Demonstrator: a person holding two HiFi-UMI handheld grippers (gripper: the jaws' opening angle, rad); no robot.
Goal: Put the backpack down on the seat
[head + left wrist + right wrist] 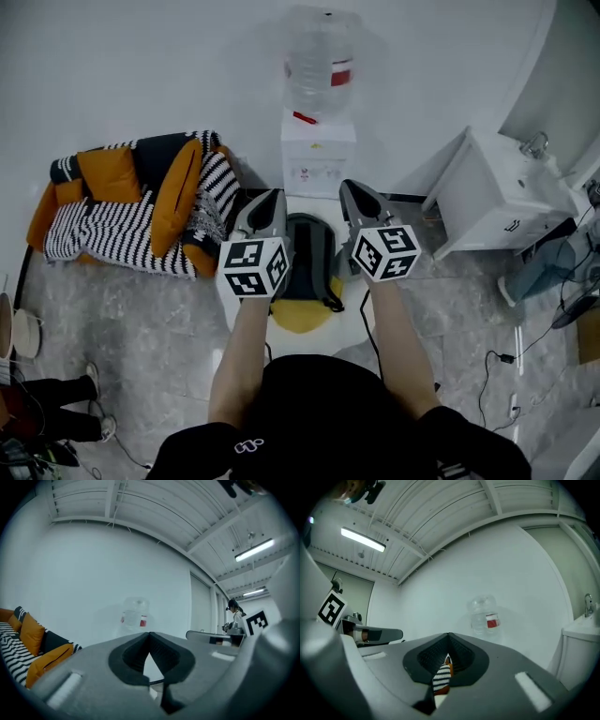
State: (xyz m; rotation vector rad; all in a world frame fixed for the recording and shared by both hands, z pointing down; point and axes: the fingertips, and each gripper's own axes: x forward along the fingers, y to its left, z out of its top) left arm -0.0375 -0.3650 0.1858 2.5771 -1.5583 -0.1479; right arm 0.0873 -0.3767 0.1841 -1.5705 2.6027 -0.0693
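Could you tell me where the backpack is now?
In the head view the backpack lies centrally on the white seat, between the left tool and right tool, before the water dispenser.

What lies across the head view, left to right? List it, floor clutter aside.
From the left: sofa → left gripper → backpack → right gripper → white cabinet.
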